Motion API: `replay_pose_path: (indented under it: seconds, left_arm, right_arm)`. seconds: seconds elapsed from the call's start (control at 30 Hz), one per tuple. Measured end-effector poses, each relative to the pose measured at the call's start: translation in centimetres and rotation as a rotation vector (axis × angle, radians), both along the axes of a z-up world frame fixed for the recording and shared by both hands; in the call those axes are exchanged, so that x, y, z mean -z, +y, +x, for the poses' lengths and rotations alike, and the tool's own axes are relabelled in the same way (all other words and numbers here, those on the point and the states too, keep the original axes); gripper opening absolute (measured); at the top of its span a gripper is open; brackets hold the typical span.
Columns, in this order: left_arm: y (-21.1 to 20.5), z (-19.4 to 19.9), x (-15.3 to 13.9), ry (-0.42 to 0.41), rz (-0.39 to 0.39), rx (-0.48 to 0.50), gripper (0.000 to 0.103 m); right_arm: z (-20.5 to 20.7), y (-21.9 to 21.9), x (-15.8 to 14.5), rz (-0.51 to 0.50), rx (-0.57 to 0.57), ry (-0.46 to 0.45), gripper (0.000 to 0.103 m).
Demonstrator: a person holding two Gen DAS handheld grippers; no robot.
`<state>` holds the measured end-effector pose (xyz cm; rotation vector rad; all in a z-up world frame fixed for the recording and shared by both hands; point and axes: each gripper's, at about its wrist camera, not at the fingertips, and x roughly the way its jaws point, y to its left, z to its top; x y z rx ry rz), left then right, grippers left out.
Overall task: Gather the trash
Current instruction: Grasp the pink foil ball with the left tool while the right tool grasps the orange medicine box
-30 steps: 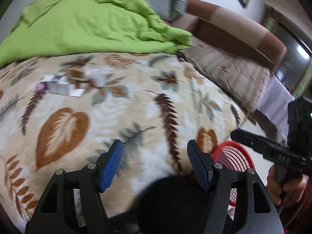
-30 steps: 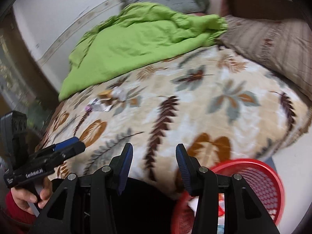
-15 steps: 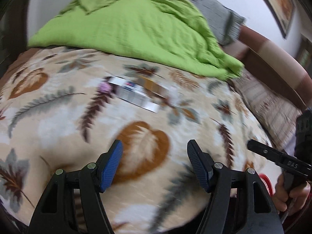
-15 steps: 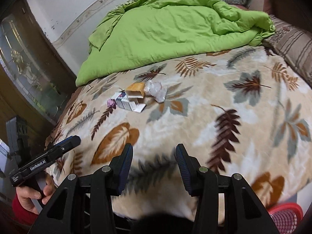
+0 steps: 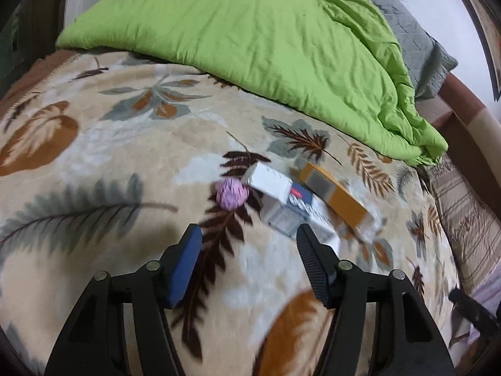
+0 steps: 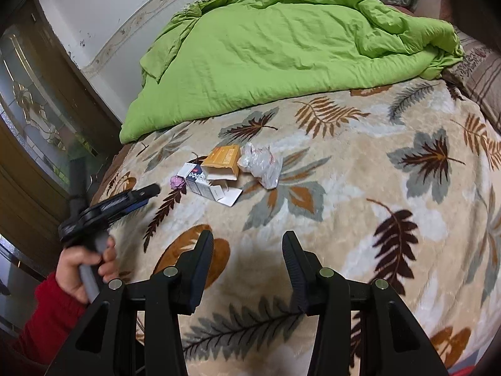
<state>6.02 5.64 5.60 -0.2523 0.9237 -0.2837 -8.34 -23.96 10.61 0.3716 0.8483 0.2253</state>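
Lying clustered on the leaf-print blanket point(image 6: 360, 188), below the green quilt point(image 6: 281, 47): pink crumpled ball point(image 5: 231, 193), white-blue carton point(image 5: 283, 197), orange box point(image 6: 223, 159), crumpled plastic bag point(image 6: 261, 164). Hovering just short of the pink crumpled ball, left hand-held gripper point(image 5: 249, 244) gaping, holding nothing. Hanging farther back, right hand-held gripper point(image 6: 247, 250) likewise spread apart.

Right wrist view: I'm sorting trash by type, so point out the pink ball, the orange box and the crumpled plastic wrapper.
pink ball point(image 6: 176, 182), right wrist view, centre of the ball.
orange box point(image 6: 223, 157), right wrist view, its top face.
crumpled plastic wrapper point(image 6: 261, 166), right wrist view, middle of the crumple.
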Motion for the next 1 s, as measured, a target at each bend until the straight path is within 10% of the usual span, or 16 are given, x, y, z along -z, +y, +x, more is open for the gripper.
replay_pose_path:
  seconds: [0.33,1.0]
  left_arm:
    - [-1.7,5.2,3.3,0.016,0.092,0.033,0.027]
    - [-0.4,-2.8,1.5,-0.052,0.063,0.078,0.025]
  right_arm:
    - [3.0,0.2,0.8,0.005,-0.012,0.016,0.05]
    - [17.7,5.7,4.6,0.113,-0.133,0.132,0.056]
